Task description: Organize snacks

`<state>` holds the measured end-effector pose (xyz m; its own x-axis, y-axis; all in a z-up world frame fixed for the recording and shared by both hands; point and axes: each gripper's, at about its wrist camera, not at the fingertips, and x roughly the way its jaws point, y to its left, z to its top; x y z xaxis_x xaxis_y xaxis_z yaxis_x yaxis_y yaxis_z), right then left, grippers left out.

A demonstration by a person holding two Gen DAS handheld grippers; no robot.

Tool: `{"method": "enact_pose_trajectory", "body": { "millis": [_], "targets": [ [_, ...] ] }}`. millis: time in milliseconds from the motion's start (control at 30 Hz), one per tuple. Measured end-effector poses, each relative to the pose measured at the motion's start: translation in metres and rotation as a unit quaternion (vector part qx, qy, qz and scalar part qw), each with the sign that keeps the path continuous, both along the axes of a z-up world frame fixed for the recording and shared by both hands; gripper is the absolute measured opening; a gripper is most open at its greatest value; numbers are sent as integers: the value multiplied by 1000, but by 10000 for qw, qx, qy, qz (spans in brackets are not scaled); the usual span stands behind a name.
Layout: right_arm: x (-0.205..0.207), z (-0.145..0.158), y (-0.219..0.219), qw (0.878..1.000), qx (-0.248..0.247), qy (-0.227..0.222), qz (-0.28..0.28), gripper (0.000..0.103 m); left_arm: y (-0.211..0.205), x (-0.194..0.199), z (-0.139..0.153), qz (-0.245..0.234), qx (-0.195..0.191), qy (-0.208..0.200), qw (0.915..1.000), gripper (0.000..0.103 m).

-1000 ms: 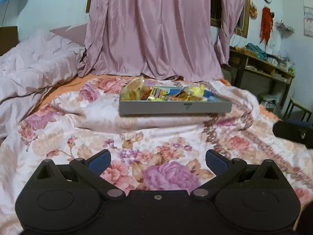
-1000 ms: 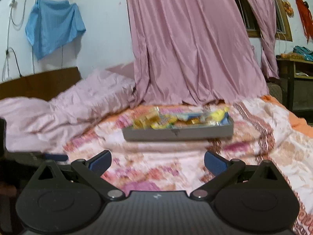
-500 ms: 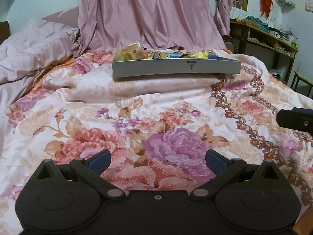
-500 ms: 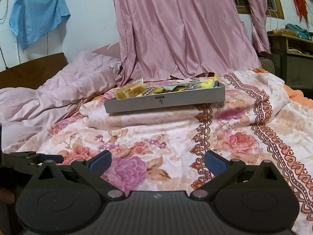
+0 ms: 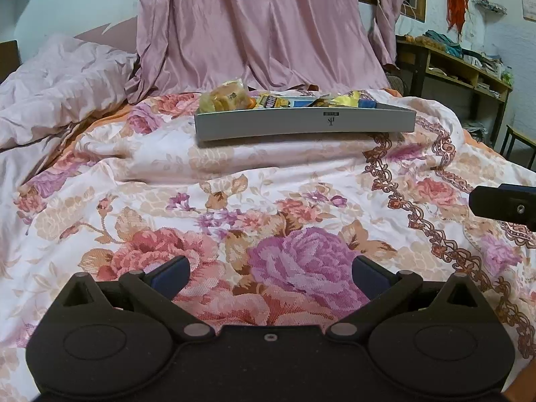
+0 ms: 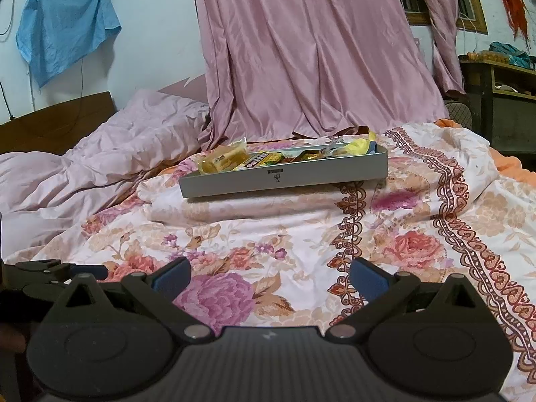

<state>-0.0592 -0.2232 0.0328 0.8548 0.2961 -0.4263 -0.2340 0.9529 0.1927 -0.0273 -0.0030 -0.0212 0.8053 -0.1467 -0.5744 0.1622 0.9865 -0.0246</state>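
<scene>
A shallow grey tray [image 5: 301, 124] [image 6: 284, 176] lies on a raised fold of the floral bedspread, well ahead of both grippers. Wrapped snacks fill it: a clear bag of yellow cakes [image 5: 226, 98] [image 6: 222, 160] at its left end, yellow and blue packets [image 5: 348, 100] [image 6: 355, 147] toward the right. My left gripper [image 5: 269, 276] hovers open over the spread with nothing between its blue pads. My right gripper [image 6: 269, 276] is open and empty too. In the left wrist view, part of the right gripper [image 5: 506, 202] shows at the right edge.
The floral bedspread [image 5: 284, 217] covers the bed. A crumpled pink quilt [image 6: 83, 167] lies at the left. Pink curtains [image 5: 261, 26] hang behind the tray. A wooden shelf unit [image 5: 452, 77] and a stool stand to the right. A blue cloth [image 6: 63, 26] hangs on the wall.
Both cameras dropped toward the bed and then rose a little, so the tray is seen from lower and nearer than a second ago. Both grippers stayed open.
</scene>
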Motion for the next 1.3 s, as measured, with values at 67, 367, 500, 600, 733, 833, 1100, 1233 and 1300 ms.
{"method": "enact_pose_trajectory", "body": {
  "millis": [67,367,500,600,733,833,1100,1233,1300],
  "targets": [
    [0,0,0,10000,2,-1,2,103,0,0,1,7,2,-13,10000,102],
    [0,0,0,10000,6,-5,0,103,1,-1,2,17,-13,-42,10000,102],
    [0,0,0,10000,6,0,2,103,1,-1,2,26,-10,-56,10000,102],
    [0,1,-1,10000,1,0,-1,103,1,-2,2,26,-15,-55,10000,102],
    [0,1,-1,10000,2,-2,4,103,1,-2,3,26,-16,-57,10000,103],
    [0,0,-1,10000,4,0,2,103,2,-2,2,27,-16,-53,10000,103],
    [0,0,-1,10000,8,-1,6,103,2,-2,3,32,-16,-60,10000,103],
    [0,0,-1,10000,4,1,2,103,2,-2,3,33,-16,-60,10000,103],
    [0,0,-1,10000,2,1,3,103,2,-2,3,34,-18,-58,10000,103]
  ]
}}
